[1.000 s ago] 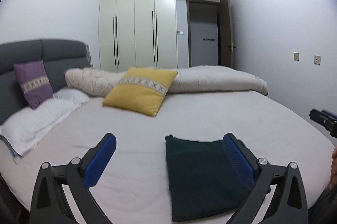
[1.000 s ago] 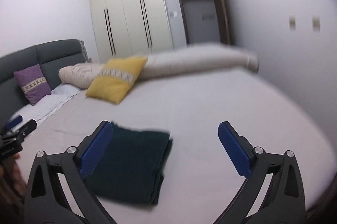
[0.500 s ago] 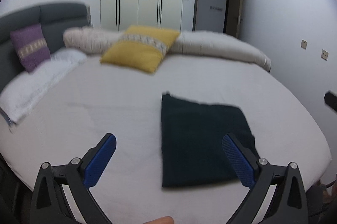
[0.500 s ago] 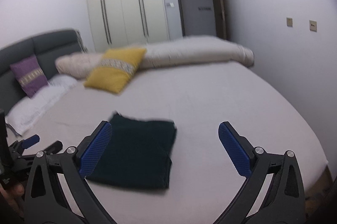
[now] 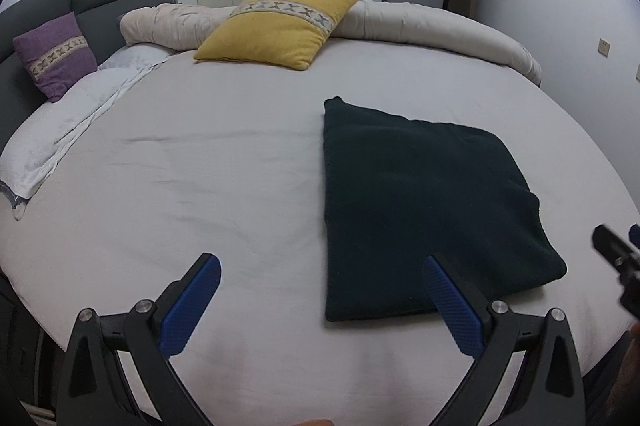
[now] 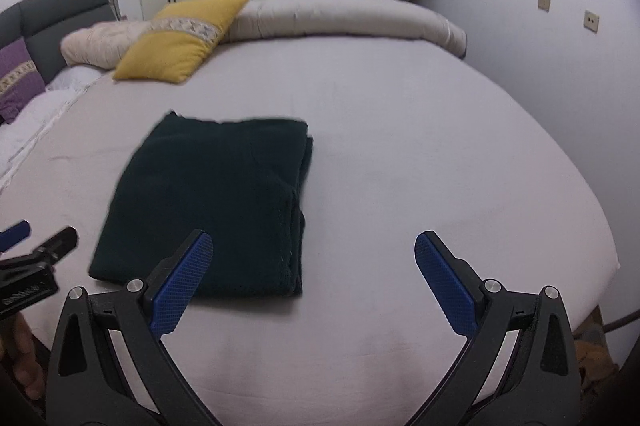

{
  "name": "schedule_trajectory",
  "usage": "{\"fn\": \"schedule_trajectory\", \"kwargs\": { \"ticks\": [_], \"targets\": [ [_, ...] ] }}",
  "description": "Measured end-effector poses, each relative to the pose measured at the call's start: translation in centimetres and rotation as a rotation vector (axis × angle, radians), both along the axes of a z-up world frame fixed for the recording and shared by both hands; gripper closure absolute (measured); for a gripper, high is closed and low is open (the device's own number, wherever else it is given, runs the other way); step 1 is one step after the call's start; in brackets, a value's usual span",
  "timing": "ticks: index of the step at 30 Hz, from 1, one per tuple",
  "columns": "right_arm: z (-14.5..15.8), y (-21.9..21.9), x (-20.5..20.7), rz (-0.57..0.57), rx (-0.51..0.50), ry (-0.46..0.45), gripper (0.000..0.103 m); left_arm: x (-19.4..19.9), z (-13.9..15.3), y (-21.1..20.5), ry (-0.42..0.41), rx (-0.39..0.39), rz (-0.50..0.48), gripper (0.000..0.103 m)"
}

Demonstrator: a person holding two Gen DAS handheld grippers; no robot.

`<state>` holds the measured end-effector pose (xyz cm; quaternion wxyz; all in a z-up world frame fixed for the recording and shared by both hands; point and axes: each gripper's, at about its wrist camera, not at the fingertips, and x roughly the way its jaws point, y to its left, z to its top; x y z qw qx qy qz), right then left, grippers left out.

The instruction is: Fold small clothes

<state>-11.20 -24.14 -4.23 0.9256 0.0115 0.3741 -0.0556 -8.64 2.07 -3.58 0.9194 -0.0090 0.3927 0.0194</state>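
A dark green garment [image 5: 424, 201] lies folded into a flat rectangle on the white bed sheet [image 5: 200, 185]. It also shows in the right wrist view [image 6: 216, 201], with stacked layers at its right edge. My left gripper [image 5: 320, 302] is open and empty, held above the bed near the garment's front left corner. My right gripper [image 6: 312, 282] is open and empty, held above the bed just right of the garment's front edge. Each gripper's tip shows at the edge of the other's view.
A yellow cushion [image 5: 276, 25] and a rolled beige duvet [image 5: 432, 29] lie at the far side of the bed. A purple cushion [image 5: 56, 53] leans on the grey headboard [image 5: 80, 5] above a white pillow [image 5: 68, 129]. Wardrobes and a door stand behind.
Both grippers have risen and tilted down, so the bed and the folded garment show more from above. Both stay open; the garment lies still.
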Motion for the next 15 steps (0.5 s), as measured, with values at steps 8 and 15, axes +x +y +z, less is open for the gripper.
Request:
{"fn": "schedule_trajectory", "kwargs": {
  "ticks": [8,15],
  "targets": [
    [-1.9,0.1,0.7,0.003,0.012,0.014,0.001,-0.1,-0.3,0.1,0.01,-0.015,-0.002,0.0],
    [-0.1,-0.7,-0.7,0.015,0.014,0.023,0.001,-0.1,-0.5,0.1,0.015,-0.013,-0.004,0.0]
  ]
}}
